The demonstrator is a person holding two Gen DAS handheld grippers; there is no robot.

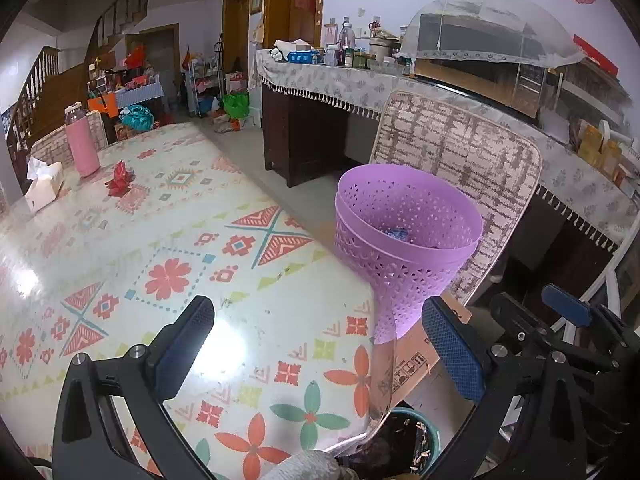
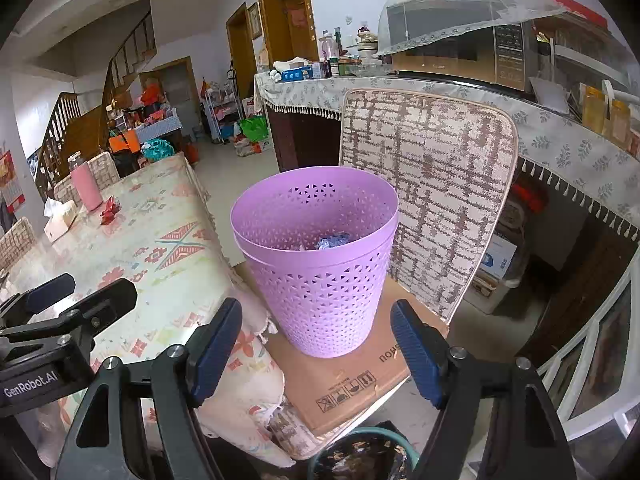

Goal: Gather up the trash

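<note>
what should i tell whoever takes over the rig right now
Left gripper: jaws open, empty, over the table.
Right gripper: jaws open, empty, facing the purple basket.
Basket stands on cardboard on the chair, with blue crumpled trash inside.
Left: red wrapper on the table by the pink bottle.

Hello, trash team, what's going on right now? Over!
Both grippers, left gripper and right gripper, open and empty. Purple basket on cardboard, blue scrap inside. Red wrapper on table. Nothing in the way.
</note>
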